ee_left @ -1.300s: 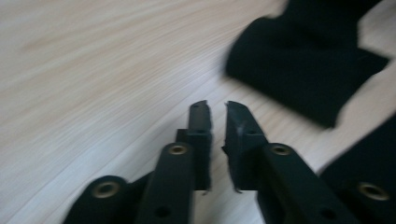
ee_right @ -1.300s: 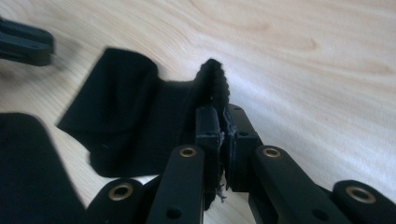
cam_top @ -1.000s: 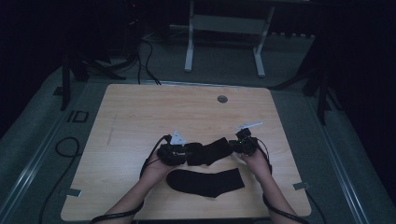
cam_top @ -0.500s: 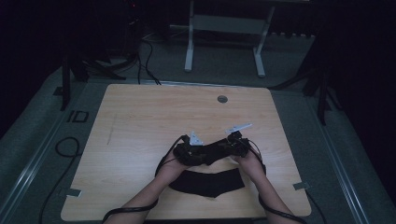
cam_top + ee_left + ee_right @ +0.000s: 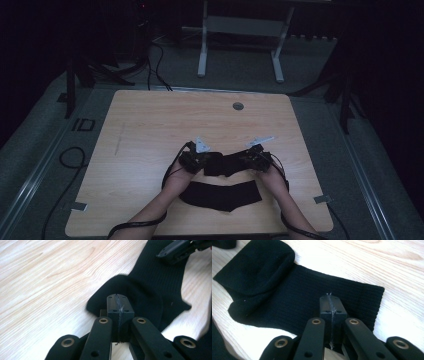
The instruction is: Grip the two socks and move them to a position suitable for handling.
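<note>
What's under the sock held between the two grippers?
Bare wooden table lies under the held sock; the second sock lies nearer the person, apart from it. Anything beneath the folded fabric is hidden.

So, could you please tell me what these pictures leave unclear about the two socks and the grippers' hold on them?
- High view: the held sock is a small dark shape; its fold cannot be made out.
- High view: the second sock is partly covered by the forearms.
- Left gripper view: the pressed-together jaws hide the sock's pinched edge.
- Right gripper view: the jaws hide the cuff edge, so how much cloth they hold is unclear.
</note>
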A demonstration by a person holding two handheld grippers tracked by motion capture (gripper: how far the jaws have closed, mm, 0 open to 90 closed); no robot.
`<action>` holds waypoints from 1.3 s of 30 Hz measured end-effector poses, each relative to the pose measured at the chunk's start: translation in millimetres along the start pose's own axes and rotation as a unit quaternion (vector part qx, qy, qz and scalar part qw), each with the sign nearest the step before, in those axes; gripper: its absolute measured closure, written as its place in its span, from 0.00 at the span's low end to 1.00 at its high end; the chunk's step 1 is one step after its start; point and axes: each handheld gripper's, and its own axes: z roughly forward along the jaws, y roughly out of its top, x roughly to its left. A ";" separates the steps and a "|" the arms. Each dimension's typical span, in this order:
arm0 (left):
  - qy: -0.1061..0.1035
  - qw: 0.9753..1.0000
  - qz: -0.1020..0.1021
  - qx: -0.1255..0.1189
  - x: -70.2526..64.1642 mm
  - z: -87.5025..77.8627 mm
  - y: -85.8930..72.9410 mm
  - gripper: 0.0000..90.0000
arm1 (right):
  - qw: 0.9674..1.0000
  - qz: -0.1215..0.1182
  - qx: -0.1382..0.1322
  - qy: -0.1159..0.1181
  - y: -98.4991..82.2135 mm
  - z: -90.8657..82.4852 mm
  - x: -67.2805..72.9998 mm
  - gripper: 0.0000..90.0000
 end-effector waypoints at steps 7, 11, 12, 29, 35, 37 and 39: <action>-0.046 0.998 0.037 -0.009 -18.0 1.3 0.7 0.89 | 1.000 0.003 -0.001 -0.001 -3.0 -2.0 -0.6 1.00; -0.048 0.998 0.038 0.006 -28.9 15.5 10.9 0.75 | 1.000 0.005 -0.003 0.002 -3.5 -2.0 -1.6 1.00; -0.053 0.998 0.036 0.016 -29.9 20.5 13.6 0.74 | 1.000 0.006 -0.003 0.004 -3.5 -2.0 -2.0 1.00; -0.034 0.999 -0.001 0.016 -18.6 28.7 16.0 0.96 | 1.000 0.004 -0.004 0.011 -3.7 -1.8 -4.0 1.00; -0.018 0.999 -0.030 -0.018 -1.2 -0.2 9.1 0.96 | 1.000 0.003 -0.004 0.006 -3.4 -1.7 -3.1 1.00; -0.014 0.999 -0.035 -0.022 5.1 -8.7 3.7 0.96 | 1.000 0.002 -0.003 0.003 -3.1 -1.7 -1.8 1.00; -0.009 0.999 -0.044 -0.022 12.0 -14.5 -2.8 0.96 | 1.000 0.001 -0.002 -0.001 -3.0 -1.8 -0.7 1.00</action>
